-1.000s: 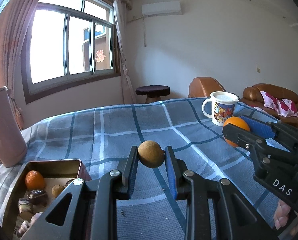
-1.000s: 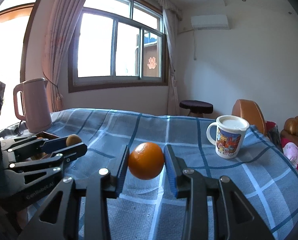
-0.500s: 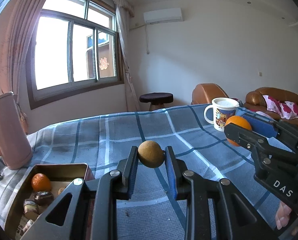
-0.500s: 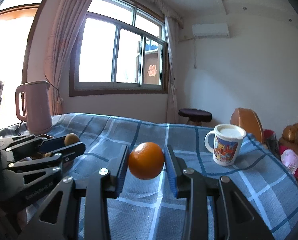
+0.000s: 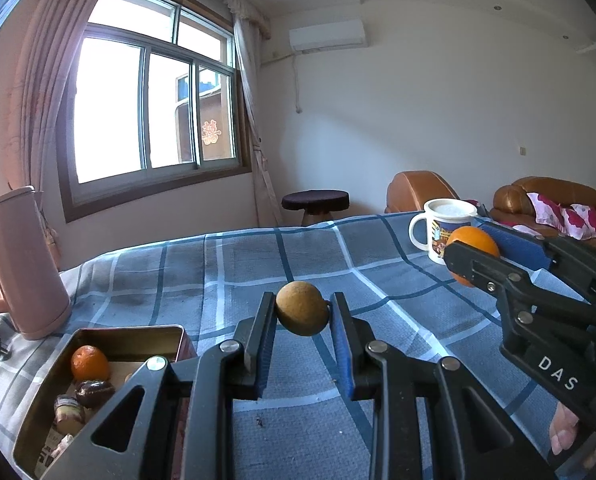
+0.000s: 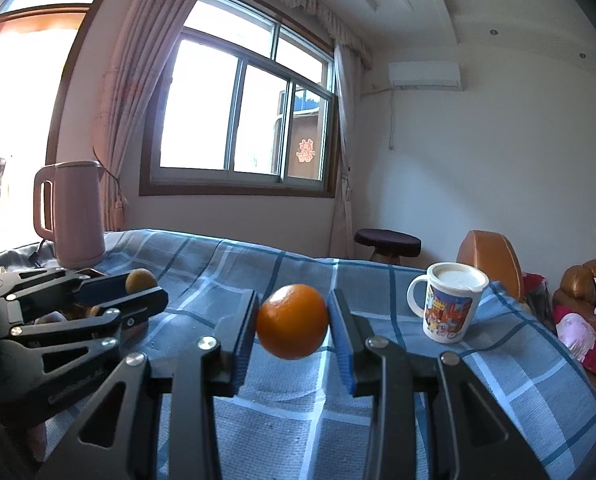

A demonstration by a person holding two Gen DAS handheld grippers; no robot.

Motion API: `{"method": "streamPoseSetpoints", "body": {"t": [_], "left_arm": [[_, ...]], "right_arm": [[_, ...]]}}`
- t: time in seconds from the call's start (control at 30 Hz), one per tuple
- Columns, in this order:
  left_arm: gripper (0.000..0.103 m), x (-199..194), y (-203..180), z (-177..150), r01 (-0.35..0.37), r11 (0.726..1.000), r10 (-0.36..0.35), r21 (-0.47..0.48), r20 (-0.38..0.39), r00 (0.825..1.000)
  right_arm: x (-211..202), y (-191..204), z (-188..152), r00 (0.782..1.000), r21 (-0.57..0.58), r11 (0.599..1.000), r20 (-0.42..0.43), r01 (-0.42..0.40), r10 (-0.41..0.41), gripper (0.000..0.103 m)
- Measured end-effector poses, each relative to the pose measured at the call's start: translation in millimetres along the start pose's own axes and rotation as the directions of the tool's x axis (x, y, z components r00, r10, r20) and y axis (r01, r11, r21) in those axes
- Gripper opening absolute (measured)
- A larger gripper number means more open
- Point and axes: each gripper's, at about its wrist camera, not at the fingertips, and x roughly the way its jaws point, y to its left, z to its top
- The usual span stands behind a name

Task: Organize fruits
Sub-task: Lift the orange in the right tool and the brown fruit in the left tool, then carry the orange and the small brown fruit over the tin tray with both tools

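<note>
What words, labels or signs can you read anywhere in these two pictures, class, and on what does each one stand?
"DAS": white letters on the black body of the right gripper, cut off at the picture's edge.
Raised lettering on the left gripper: too dark to read.
Red paper sign on the window: one decorative character, too small to read surely.
Cartoon print on the mug: any lettering is blurred.

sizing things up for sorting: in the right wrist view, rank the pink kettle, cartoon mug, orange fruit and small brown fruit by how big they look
1. Pink plastic kettle
2. White cartoon-printed mug and round orange fruit: look alike; the orange is nearer the camera, so unsure
3. Small round brown fruit
</note>
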Motion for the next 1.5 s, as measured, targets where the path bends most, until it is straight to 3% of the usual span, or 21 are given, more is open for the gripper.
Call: {"method": "streamPoseSetpoints", "body": {"t": [0.77,1.5], "left_arm": [[0.028,-9.2,14.1,-3.5,-0.006,1.0,0.006,-0.02,-0.013,1.0],[0.028,-23.9,55.3,-12.0,-0.046,0.996,0.044,-0.081,-0.026,0.999]], "right_arm": [[7.3,26.6,1.9,0.998,-0.012,0.998,-0.015,-0.058,0.058,0.038],[9.6,71.5,10.3,0.99,-0.055,0.989,-0.023,-0.138,0.137,0.038]]}}
